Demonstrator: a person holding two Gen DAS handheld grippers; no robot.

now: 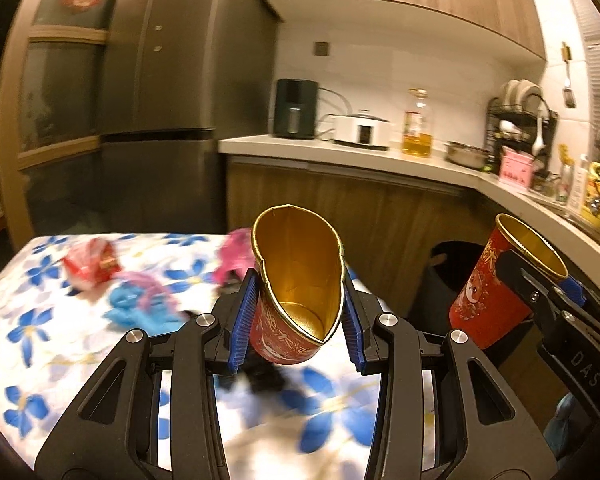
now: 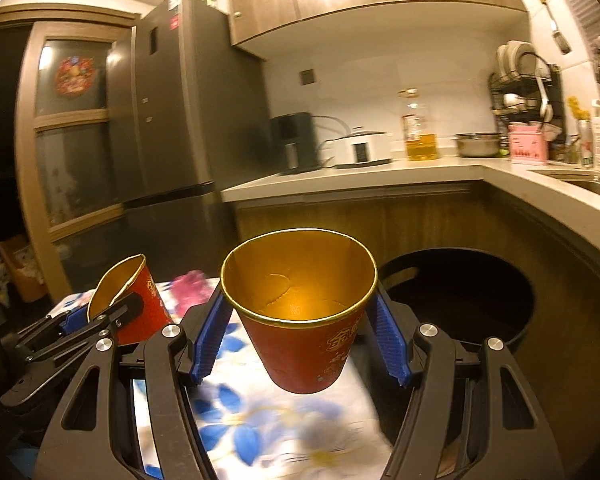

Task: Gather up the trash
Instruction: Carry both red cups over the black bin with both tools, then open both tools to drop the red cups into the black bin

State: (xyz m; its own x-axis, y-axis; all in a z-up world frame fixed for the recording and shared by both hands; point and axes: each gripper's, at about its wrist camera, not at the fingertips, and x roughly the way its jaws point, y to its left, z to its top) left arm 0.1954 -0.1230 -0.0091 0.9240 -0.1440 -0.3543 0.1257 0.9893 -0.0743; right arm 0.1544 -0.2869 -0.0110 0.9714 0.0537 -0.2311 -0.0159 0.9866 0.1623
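Note:
My left gripper (image 1: 298, 312) is shut on a red paper cup with a gold inside (image 1: 296, 280), squashing its rim into an oval, above the flowered table (image 1: 40, 352). My right gripper (image 2: 300, 336) is shut on a second red cup (image 2: 304, 320), held upright near the table's right edge. Each gripper and its cup show in the other view: the right cup (image 1: 496, 284) and the left cup (image 2: 128, 304). A black trash bin (image 2: 460, 304) stands open on the floor right of the table. More trash lies on the table: a red wrapper (image 1: 92, 264), blue and pink pieces (image 1: 140, 300).
A kitchen counter (image 2: 380, 176) runs along the back and right with an air fryer, cooker, oil bottle (image 2: 418, 128), pot and dish rack. A grey fridge (image 2: 172, 112) stands at the back left. Wooden cabinets are below the counter.

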